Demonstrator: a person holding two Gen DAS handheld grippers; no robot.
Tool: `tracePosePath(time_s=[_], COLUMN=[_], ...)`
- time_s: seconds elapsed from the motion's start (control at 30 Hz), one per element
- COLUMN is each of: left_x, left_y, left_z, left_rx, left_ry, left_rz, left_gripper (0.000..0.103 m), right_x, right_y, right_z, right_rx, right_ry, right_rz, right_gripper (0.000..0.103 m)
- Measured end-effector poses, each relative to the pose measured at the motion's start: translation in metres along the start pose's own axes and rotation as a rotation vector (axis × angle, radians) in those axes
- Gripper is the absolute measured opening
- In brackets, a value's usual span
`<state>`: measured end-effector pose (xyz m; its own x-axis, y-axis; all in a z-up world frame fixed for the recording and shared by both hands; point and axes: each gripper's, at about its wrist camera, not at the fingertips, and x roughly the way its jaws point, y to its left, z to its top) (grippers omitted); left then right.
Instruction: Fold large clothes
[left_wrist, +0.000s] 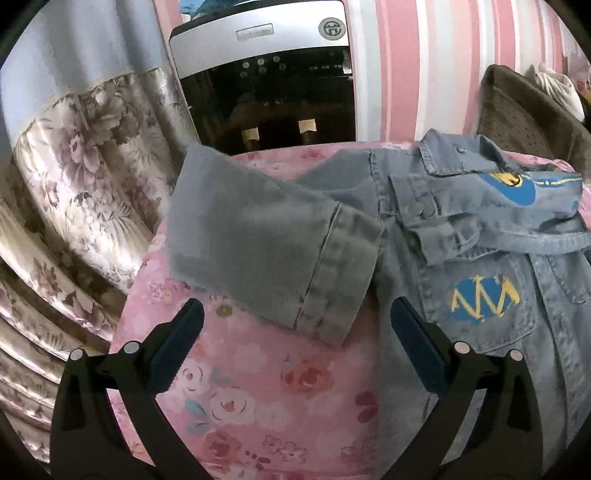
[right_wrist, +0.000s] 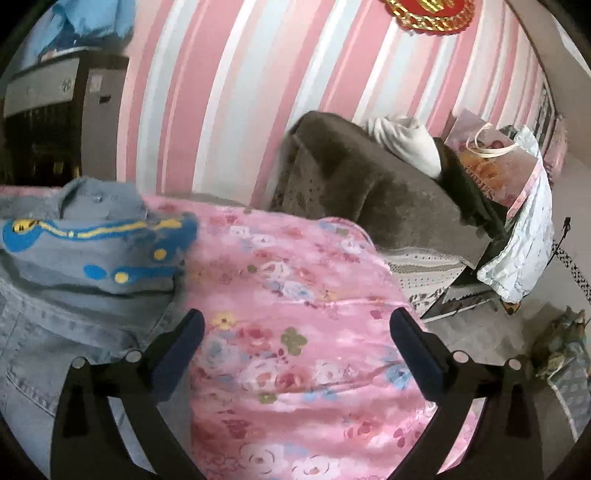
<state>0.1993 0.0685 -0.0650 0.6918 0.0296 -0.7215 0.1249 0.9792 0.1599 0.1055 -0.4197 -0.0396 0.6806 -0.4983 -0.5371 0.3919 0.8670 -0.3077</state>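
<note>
Pink floral bedcover (left_wrist: 258, 387) carries a faded blue denim jacket (left_wrist: 480, 258); its grey sleeve (left_wrist: 277, 251) lies just ahead of the wide-open, empty left gripper (left_wrist: 297, 325). Right gripper (right_wrist: 297, 332) gapes empty too, jacket beside its left finger (right_wrist: 177, 347).

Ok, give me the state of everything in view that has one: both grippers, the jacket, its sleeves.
Left gripper: open, holding nothing.
Right gripper: open, holding nothing.
Denim jacket: spread on the pink floral bedspread, not yet fully folded.
Plain sleeve: lies bent across toward the jacket body, cuff resting partly on the bedspread.
Printed sleeve: folded over the jacket's upper part.
</note>
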Motion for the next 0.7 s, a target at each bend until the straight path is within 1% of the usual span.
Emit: tracePosePath(time_s=[0.07,0.1,0.17,0.23,0.3,0.37,0.4,0.43,0.5,0.57,0.6,0.63,0.67,0.7], left_x=[0.006,0.012,0.025,0.030,0.034,0.045,0.050,0.056,0.063,0.063,0.062,0.060,0.059,0.059], left_y=[0.001,0.000,-0.005,-0.014,-0.025,-0.031,-0.030,-0.026,-0.014,-0.004,0.000,0.002,0.006,0.011], left_z=[-0.002,-0.002,0.000,0.000,-0.001,0.000,0.002,0.004,0.009,0.012,0.014,0.014,0.017,0.019], left_rx=[0.000,-0.001,0.010,0.032,0.072,0.092,0.081,0.054,0.000,-0.033,-0.045,-0.048,-0.045,-0.058], left_ry=[-0.026,-0.019,0.025,0.034,0.032,0.045,0.055,0.070,0.089,0.085,0.079,0.070,0.068,0.066], left_rz=[0.005,0.000,-0.089,-0.120,-0.092,-0.031,-0.034,-0.062,-0.120,-0.148,-0.160,-0.144,-0.117,-0.118], left_gripper=[0.100,0.100,0.100,0.100,0.100,0.100,0.096,0.091,0.087,0.084,0.076,0.047,0.036,0.018], right_x=[0.004,0.005,0.007,0.010,0.011,0.014,0.016,0.018,0.022,0.024,0.024,0.025,0.024,0.024], right_y=[0.002,0.003,0.006,0.009,0.013,0.016,0.018,0.020,0.022,0.022,0.023,0.024,0.024,0.025], right_z=[0.001,0.002,0.002,0.003,0.002,0.001,0.000,0.000,0.000,0.001,0.002,0.003,0.004,0.006], right_rx=[0.012,0.019,0.031,0.048,0.064,0.080,0.086,0.094,0.122,0.166,0.177,0.185,0.192,0.201], right_ry=[0.014,0.019,0.031,0.045,0.060,0.075,0.082,0.092,0.120,0.132,0.132,0.126,0.122,0.118], right_rz=[0.021,0.041,0.063,0.115,0.156,0.192,0.203,0.222,0.277,0.333,0.343,0.352,0.357,0.368], right_gripper=[0.101,0.101,0.100,0.100,0.100,0.100,0.100,0.100,0.100,0.100,0.100,0.100,0.100,0.100])
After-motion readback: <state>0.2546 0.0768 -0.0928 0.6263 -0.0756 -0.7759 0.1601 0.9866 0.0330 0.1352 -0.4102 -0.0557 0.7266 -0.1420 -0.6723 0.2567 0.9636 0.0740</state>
